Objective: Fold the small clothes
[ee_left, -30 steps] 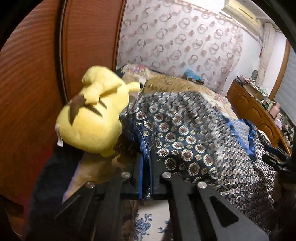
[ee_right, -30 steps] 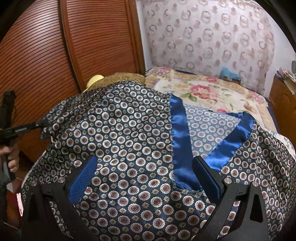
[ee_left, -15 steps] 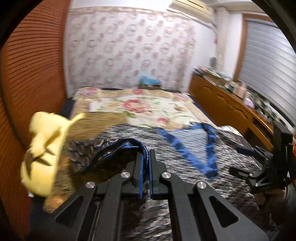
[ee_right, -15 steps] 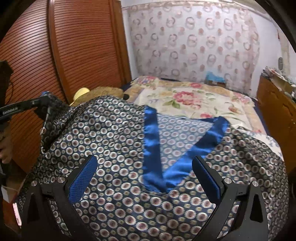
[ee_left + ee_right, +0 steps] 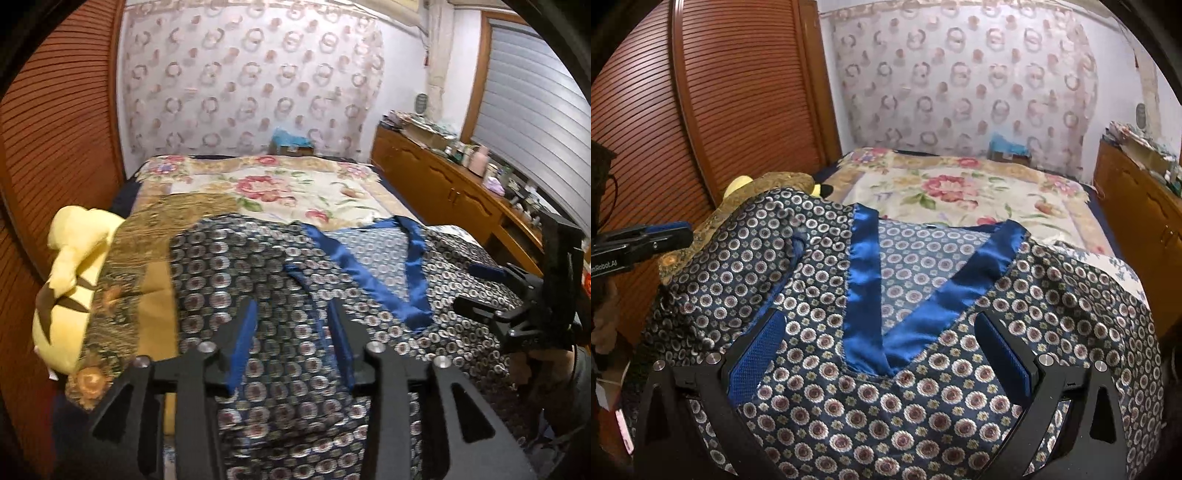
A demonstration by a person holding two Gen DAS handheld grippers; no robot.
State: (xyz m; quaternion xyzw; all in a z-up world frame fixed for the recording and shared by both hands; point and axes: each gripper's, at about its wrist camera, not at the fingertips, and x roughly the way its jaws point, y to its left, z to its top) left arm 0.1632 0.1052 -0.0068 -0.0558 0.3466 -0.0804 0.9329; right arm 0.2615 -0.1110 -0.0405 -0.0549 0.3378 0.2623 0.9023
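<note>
**Mia:** Left gripper [image 5: 291, 325] first. Its two black fingers with blue pads [image 5: 242, 343] sit low in the middle of the left wrist picture. They are a bit apart, and nothing is pinched between them.

**Ben:** What is under them?

**Mia:** The dark blue silky top with little round flower dots and a shiny blue V-shaped collar [image 5: 280, 280]. It lies spread on the bed [image 5: 295, 192] and fills the lower middle of the picture. One fold of it makes a bump just past the fingers.

**Ben:** And the right gripper [image 5: 879, 354]?

**Mia:** Its fingers are wide apart, one at the lower left and one at the lower right of the right wrist picture. They hold nothing. The same top [image 5: 886, 406] lies between and below them, and the point of the V sits in the middle of the gap.

**Ben:** I see something yellow.

**Mia:** That is a soft yellow plush toy with brown marks [image 5: 70, 280] at the left edge, beside the red-brown slatted wooden door [image 5: 55, 147]. A gold and brown patterned cloth [image 5: 140, 258] lies between the toy and the top.

**Ben:** What about the far end?

**Mia:** A cream bed cover with big red flowers [image 5: 288, 188] lies past the top. A long brown wooden cabinet [image 5: 443, 188] stands at the right.
</note>
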